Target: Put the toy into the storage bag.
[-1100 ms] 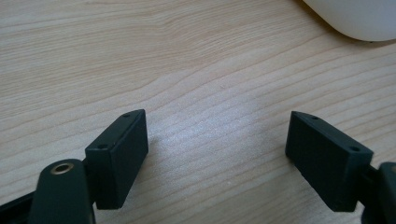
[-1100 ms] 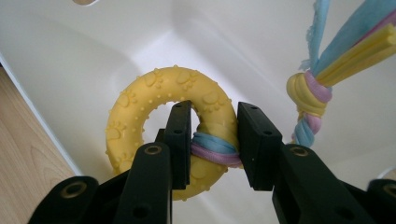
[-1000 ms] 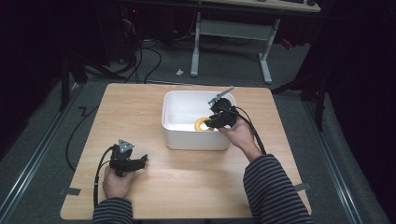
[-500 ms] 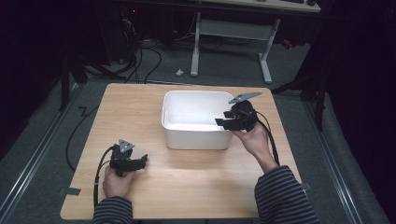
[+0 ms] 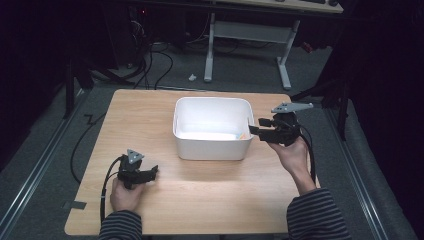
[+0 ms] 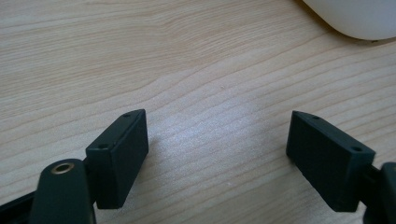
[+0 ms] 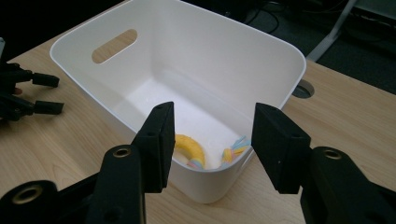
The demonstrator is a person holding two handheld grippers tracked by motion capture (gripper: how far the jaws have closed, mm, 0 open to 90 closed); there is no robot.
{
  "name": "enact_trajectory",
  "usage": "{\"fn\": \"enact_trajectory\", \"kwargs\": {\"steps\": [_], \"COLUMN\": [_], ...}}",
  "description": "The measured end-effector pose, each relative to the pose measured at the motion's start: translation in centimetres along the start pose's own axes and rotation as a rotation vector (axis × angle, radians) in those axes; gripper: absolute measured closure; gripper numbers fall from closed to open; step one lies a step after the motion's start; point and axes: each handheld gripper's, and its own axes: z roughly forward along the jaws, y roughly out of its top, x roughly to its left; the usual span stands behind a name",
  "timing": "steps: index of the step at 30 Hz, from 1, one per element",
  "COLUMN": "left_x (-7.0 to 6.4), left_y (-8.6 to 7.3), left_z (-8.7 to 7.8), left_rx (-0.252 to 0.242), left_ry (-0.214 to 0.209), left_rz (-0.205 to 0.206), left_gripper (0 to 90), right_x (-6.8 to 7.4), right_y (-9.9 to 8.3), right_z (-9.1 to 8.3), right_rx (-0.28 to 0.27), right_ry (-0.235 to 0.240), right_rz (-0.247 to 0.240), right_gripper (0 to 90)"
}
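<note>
The wooden table [image 5: 200, 200] stands on a grey floor [image 5: 50, 150]. Beyond its far edge stands a white desk frame [image 5: 245, 35] with two legs. Black cables [image 5: 150, 65] lie tangled on the floor at the far left. A small white scrap [image 5: 191, 77] lies near the frame's left leg.

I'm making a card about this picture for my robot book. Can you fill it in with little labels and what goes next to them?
Table: light wood
Bin: white tub in the middle of the table, with a handle slot
Inside bin: yellow ring toy with coloured strands
Right gripper: jaws open, empty, at the bin's right rim
Left gripper: jaws open, empty, low over bare wood
</note>
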Motion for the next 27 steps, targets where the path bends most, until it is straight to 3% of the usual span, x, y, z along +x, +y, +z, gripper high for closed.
{"fn": "enact_trajectory", "kwargs": {"steps": [6,7,13,17,21,27], "left_x": [0.0,0.0,0.0,0.0,0.0,-0.1], "left_y": [0.0,0.0,0.0,0.0,0.0,0.0], "left_z": [0.0,0.0,0.0,0.0,0.0,0.0], "left_rx": [0.001,0.001,0.001,0.001,0.001,-0.002], "left_ry": [-0.002,-0.002,-0.003,-0.004,-0.003,-0.002], "left_rz": [0.003,0.003,0.003,0.003,0.003,0.006], "left_gripper": [21.0,21.0,21.0,21.0,21.0,21.0], "right_x": [-0.3,-0.4,-0.1,0.2,-0.2,-0.4], "right_y": [-1.2,-1.4,-1.8,-2.0,-2.9,-3.6], "right_z": [-1.4,-2.2,-4.2,-4.7,-5.0,-5.9], "right_rx": [-0.02,-0.038,-0.094,-0.091,-0.059,-0.068], "right_ry": [-0.025,-0.048,-0.075,-0.087,-0.088,-0.1], "right_rz": [-0.006,-0.001,-0.009,-0.023,0.003,0.016], "right_gripper": [44.8,44.7,45.0,45.5,46.5,43.4]}}
